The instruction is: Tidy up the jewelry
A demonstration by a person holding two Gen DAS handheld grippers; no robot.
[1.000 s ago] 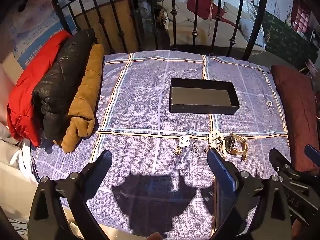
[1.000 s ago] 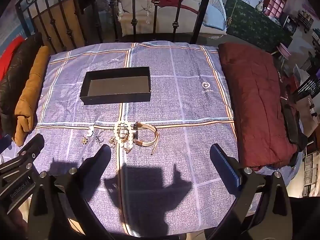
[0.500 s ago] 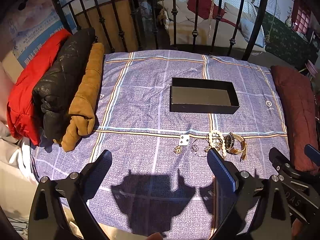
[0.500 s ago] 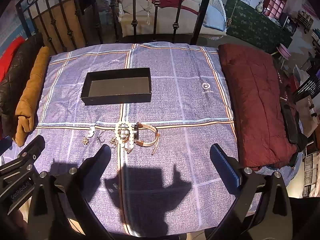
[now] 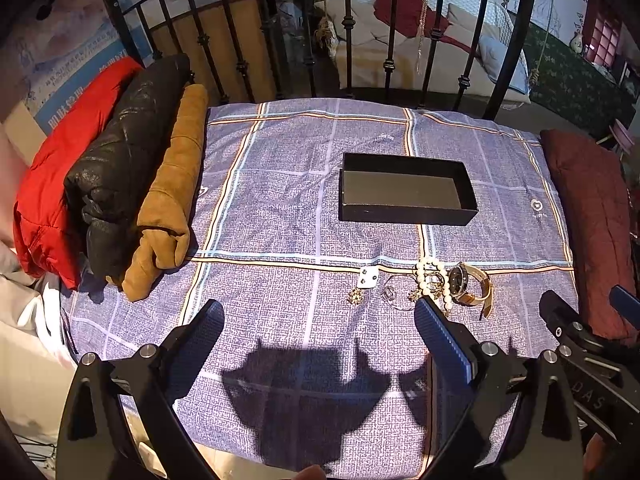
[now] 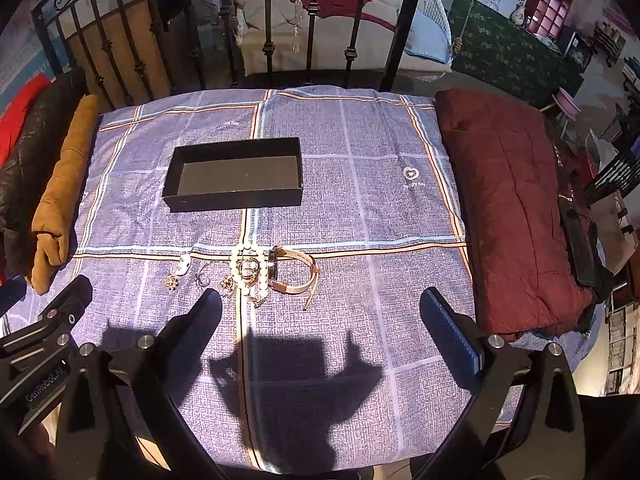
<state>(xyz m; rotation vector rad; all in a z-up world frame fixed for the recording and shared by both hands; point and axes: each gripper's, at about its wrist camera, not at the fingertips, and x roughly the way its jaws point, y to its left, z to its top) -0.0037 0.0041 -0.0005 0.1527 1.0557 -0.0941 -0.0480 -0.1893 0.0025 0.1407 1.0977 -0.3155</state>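
An empty black box [image 5: 406,190] [image 6: 236,176] sits mid-bed on the purple checked sheet. In front of it lies a row of jewelry: a white earring card [image 5: 367,277] [image 6: 183,268], small gold earrings [image 5: 354,296] [image 6: 172,282], a ring [image 5: 387,293] [image 6: 202,279], a pearl bracelet [image 5: 431,280] [image 6: 248,266] and a gold-strapped watch [image 5: 468,284] [image 6: 292,270]. My left gripper [image 5: 320,320] hovers open above the sheet, its right finger just in front of the pearls. My right gripper [image 6: 322,312] is open too, nearer than the watch. Both hold nothing.
Rolled red, black and tan jackets [image 5: 120,176] line the left edge. A folded maroon blanket [image 6: 516,208] lies along the right edge. A black iron headboard [image 5: 360,40] stands behind the bed. Each gripper shows at the edge of the other's view.
Both grippers have drifted only slightly; the jewelry and box lie where they were. Nothing was taken hold of.
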